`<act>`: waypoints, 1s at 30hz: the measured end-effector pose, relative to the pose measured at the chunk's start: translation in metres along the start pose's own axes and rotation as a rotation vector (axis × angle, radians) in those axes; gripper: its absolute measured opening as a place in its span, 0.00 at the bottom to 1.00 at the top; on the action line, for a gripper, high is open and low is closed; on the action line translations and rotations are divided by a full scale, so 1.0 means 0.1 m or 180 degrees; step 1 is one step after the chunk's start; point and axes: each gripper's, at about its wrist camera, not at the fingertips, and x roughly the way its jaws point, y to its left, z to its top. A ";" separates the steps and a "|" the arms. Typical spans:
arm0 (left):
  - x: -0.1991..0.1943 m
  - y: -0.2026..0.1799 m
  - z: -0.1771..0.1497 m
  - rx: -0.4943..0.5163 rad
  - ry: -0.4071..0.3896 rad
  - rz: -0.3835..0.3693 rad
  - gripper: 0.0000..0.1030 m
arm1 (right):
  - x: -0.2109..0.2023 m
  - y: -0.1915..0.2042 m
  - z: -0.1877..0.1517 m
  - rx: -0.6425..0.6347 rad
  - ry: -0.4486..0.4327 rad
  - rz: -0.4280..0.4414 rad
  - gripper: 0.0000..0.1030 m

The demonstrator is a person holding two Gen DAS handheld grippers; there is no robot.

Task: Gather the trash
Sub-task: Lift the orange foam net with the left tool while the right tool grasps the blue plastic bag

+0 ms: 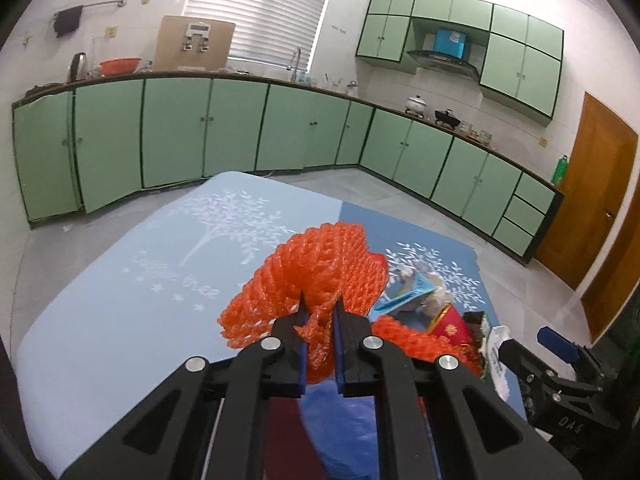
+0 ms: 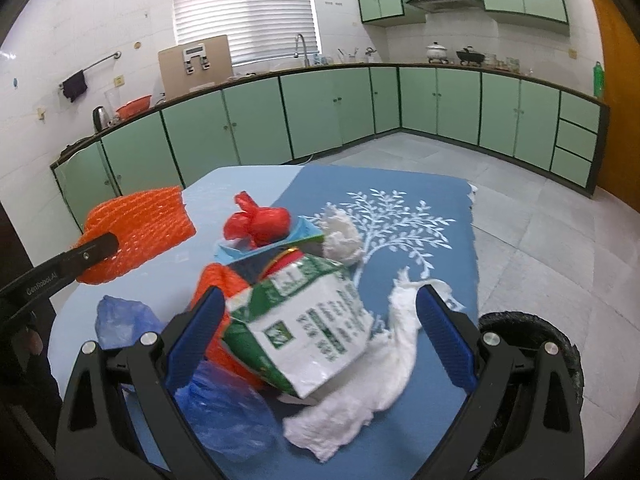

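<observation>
Lower centre of the left wrist view: my left gripper [image 1: 320, 312] has its fingers clamped on the orange foam fruit net [image 1: 316, 268], held clear of the bench [image 1: 100, 300]. My right gripper [image 2: 320, 312] has its fingers apart, straddling the green-and-white carton [image 2: 304, 328], probably my next pickup, amid remaining trash.

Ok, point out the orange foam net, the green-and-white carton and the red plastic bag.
orange foam net [image 1: 320, 268], left wrist view, middle of the mesh above the fingers.
green-and-white carton [image 2: 304, 320], right wrist view, its white printed face.
red plastic bag [image 2: 264, 222], right wrist view, the knotted bulge.
</observation>
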 end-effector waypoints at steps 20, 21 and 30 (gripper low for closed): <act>-0.12 0.43 -0.10 -0.0080 0.0044 0.0241 0.09 | 0.07 0.71 -0.04 -0.0327 0.0208 0.0558 0.70; -0.13 0.43 -0.12 -0.0072 0.0051 0.0249 0.09 | 0.06 0.72 -0.06 -0.0316 0.0223 0.0587 0.70; -0.26 0.49 -0.35 -0.0095 0.0139 0.0300 0.09 | -0.03 0.96 -0.28 -0.0479 0.0304 0.0703 0.70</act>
